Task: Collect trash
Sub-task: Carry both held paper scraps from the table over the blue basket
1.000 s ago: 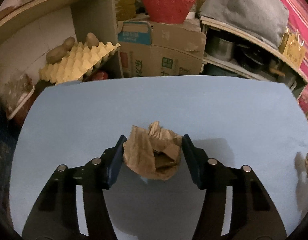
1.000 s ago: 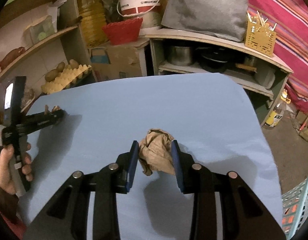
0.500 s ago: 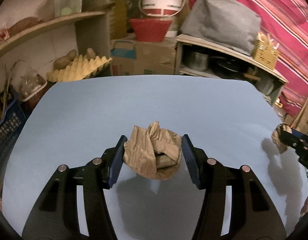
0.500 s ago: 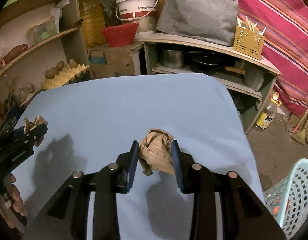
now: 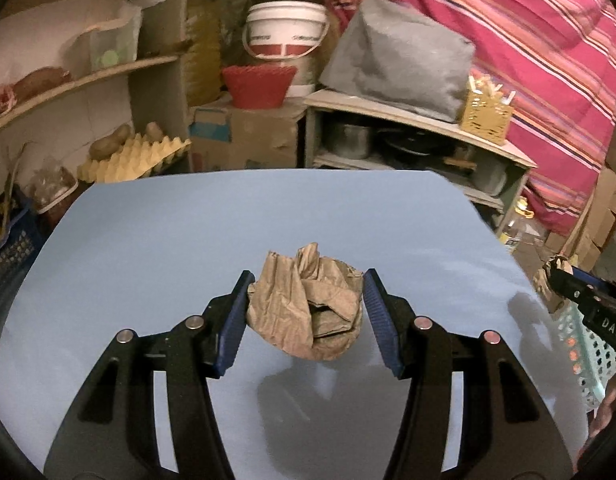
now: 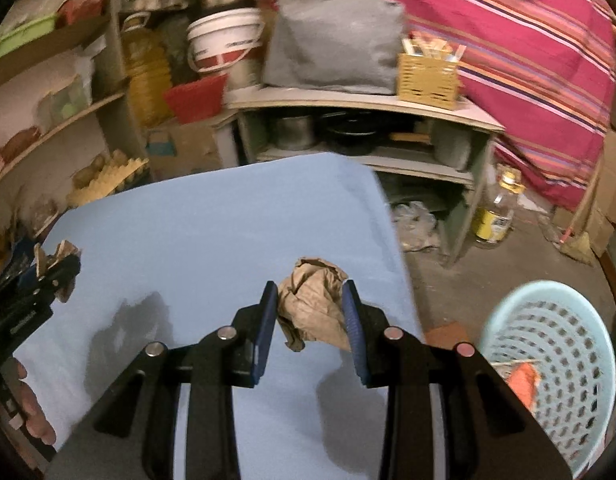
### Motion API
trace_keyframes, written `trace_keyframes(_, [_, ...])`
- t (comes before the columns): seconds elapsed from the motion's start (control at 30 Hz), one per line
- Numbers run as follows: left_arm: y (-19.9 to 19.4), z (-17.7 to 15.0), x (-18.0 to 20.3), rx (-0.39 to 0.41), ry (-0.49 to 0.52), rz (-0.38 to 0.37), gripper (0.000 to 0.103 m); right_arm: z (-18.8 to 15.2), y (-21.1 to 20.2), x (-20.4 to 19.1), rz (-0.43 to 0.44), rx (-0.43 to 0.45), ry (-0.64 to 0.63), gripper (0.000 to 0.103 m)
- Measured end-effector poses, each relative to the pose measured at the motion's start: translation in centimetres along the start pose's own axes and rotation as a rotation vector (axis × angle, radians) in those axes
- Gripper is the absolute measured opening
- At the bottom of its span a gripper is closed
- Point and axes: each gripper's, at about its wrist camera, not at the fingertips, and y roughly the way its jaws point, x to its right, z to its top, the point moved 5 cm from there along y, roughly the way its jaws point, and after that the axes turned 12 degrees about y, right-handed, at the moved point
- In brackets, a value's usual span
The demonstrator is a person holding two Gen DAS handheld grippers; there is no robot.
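My left gripper point(image 5: 306, 300) is shut on a large crumpled ball of brown paper point(image 5: 308, 304), held above the blue table point(image 5: 228, 224). My right gripper point(image 6: 309, 312) is shut on a smaller crumpled brown paper wad point(image 6: 311, 304), near the table's right edge. A pale blue perforated basket point(image 6: 559, 364) stands on the floor to the right of that edge, with an orange scrap inside. In the right wrist view the left gripper point(image 6: 56, 270) shows at far left with paper in it. In the left wrist view the right gripper point(image 5: 555, 272) shows at far right.
Behind the table stand shelves with an egg tray and potatoes point(image 5: 132, 152), a cardboard box point(image 5: 244, 140), a red basket point(image 5: 260, 84), a white bucket point(image 5: 286, 32) and pots. A bottle point(image 6: 497, 208) stands on the floor. A striped pink cloth point(image 6: 527, 52) hangs at right.
Both grippers have moved to the right with their paper wads and risen a little. The basket has come into the right wrist view. Neither grip has changed.
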Motion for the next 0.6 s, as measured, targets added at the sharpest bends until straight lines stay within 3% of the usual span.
trace_keyframes(0.37, [-2.4, 1.9, 11.7, 0.062, 0.091, -0.112, 0.055, 1.1, -5.0, 13.6, -0.108, 0.073, 0.1, 0.034])
trace_keyframes(0.6, [-3.0, 2.5, 23.3, 0.094, 0.194, -0.244, 0.055, 1.0, -6.7, 22.3, -0.178, 0.089, 0.176, 0.034])
